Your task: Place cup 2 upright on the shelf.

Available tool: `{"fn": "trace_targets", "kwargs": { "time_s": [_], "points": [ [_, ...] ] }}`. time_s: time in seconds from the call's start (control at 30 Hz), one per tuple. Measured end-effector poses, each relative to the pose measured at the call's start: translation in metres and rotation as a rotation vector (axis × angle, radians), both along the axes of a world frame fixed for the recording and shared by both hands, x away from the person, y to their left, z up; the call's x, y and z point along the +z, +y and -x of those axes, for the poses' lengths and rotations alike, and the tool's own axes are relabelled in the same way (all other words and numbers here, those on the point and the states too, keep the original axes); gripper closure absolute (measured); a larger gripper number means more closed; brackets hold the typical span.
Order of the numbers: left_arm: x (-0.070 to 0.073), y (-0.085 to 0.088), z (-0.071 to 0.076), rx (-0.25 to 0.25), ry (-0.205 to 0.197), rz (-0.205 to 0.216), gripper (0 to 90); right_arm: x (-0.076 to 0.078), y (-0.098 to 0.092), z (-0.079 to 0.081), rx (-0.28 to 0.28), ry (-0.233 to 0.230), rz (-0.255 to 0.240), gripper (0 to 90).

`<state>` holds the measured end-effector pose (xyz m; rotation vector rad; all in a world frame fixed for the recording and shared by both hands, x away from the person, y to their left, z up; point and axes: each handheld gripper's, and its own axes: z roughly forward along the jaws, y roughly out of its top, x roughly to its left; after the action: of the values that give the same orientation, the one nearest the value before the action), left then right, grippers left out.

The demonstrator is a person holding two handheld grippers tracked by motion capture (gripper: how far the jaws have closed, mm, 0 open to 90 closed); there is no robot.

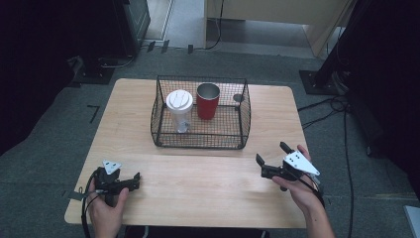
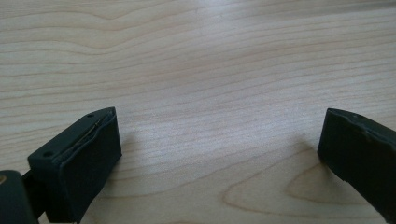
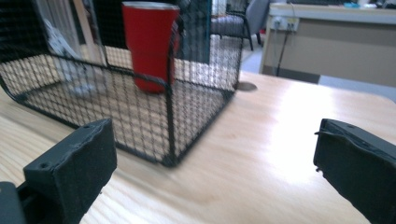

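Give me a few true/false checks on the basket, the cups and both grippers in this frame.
1. The red cup stands upright inside the wire basket. True.
2. The white-lidded cup lies on the table outside the basket. False: it stands inside, left of the red cup.
3. The right gripper holds the red cup. False: its jaws are open and empty, short of the basket.
4. The left gripper is open over bare table. True.
5. The red cup has a lid on. False: its top is open.
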<state>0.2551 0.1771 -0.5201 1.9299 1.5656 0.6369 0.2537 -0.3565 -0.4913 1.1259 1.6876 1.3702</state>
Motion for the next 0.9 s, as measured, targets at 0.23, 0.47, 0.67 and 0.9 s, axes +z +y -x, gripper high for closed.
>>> {"fn": "trace_targets", "kwargs": {
  "time_s": [0.23, 0.47, 0.67, 0.9],
  "points": [
    [0.000, 0.000, 0.000, 0.000, 0.000, 0.000, 0.2, -0.015, -0.017, 0.011, -0.047, 0.042, 0.010, 0.0],
    [0.000, 0.000, 0.000, -0.001, 0.001, -0.001, 0.2, -0.024, -0.031, 0.023, -0.104, 0.119, 0.053, 0.0],
    [0.000, 0.000, 0.000, 0.003, 0.001, -0.001, 0.2, -0.029, -0.044, 0.033, -0.154, 0.179, 0.049, 0.0],
    [0.000, 0.000, -0.001, 0.006, 0.000, -0.002, 0.2, -0.030, -0.052, 0.041, -0.198, 0.296, 0.117, 0.0]
  ]
}}
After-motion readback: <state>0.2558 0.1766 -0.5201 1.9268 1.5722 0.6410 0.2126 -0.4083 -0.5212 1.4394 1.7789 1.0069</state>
